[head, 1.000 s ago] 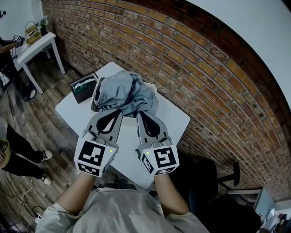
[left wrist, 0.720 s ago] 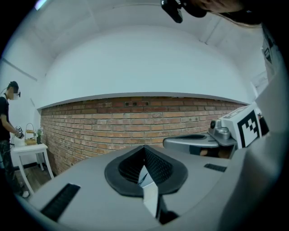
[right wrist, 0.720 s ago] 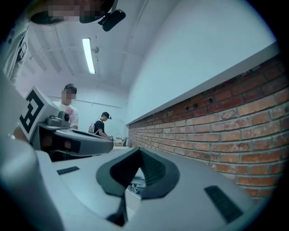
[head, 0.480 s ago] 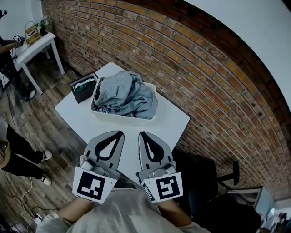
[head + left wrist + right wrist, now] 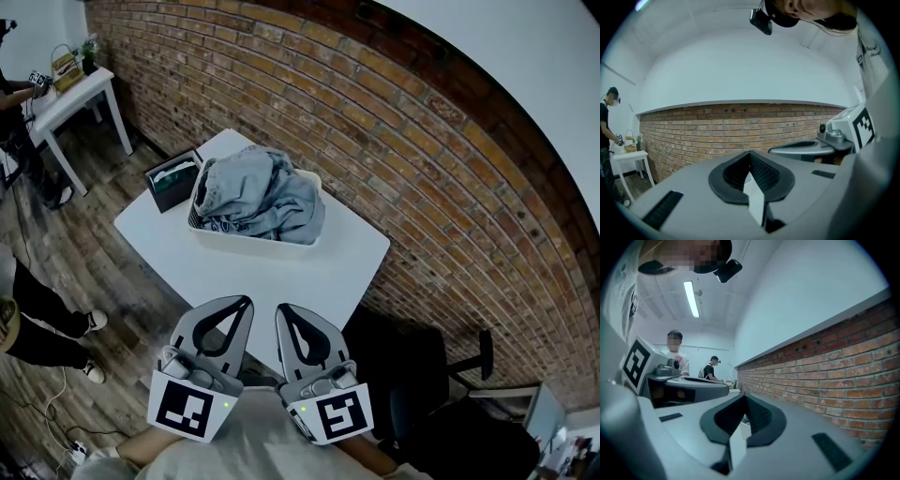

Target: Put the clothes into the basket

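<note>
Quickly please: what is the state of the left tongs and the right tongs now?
Left tongs: closed, holding nothing.
Right tongs: closed, holding nothing.

The white tabletop [image 5: 281, 272] carries a white basket [image 5: 253, 246] heaped with blue denim clothes [image 5: 258, 192] that rise above its rim. A dark open box [image 5: 172, 181] stands just beside the basket on its left. The left gripper [image 5: 242, 305] and right gripper [image 5: 284, 311] are side by side at the near edge of the tabletop, well apart from the basket, jaws together and empty. A brick wall [image 5: 375, 141] runs behind.
</note>
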A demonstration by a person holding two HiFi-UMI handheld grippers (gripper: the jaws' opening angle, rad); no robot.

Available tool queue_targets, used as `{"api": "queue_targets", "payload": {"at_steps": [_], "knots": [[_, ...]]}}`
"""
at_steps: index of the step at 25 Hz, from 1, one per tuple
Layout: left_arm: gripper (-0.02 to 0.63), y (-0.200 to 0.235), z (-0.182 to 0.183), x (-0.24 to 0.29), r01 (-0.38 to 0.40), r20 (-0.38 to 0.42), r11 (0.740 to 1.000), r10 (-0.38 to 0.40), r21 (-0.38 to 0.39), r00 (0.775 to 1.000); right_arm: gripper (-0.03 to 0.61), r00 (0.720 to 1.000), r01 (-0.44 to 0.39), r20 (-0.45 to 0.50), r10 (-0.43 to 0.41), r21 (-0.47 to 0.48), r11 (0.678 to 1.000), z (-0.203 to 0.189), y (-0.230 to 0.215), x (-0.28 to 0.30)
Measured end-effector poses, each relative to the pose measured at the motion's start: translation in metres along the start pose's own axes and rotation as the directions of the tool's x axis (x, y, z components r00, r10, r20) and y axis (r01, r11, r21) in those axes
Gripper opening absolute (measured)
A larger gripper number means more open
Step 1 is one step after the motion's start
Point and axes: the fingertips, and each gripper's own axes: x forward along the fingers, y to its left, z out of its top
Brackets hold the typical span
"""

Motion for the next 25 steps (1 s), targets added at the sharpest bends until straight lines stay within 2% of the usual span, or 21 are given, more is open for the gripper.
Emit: {"api": "queue_targets", "payload": {"at_steps": [10,14,25], "knots": [[0.008,-0.006,-0.008,-0.002,0.021,-0.019,0.997,-0.023,-0.078,1.000,0.005,1.000,-0.012,0.022,0.011,0.003,1.000,0.000,0.003,0.000],[0.008,-0.008,-0.008,-0.001,0.031,-0.023,0.997,-0.033,-0.073,0.999,0.005,1.000,-0.027,0.008,0.027,0.029,0.999,-0.002,0.006,0.000],[0.008,-0.012,-0.010,0.008,0.024,-0.025,0.995,-0.026,-0.097,0.999,0.005,0.999,-0.036,0.015,0.036,0.015,0.999,-0.005,-0.004,-0.002]]}}
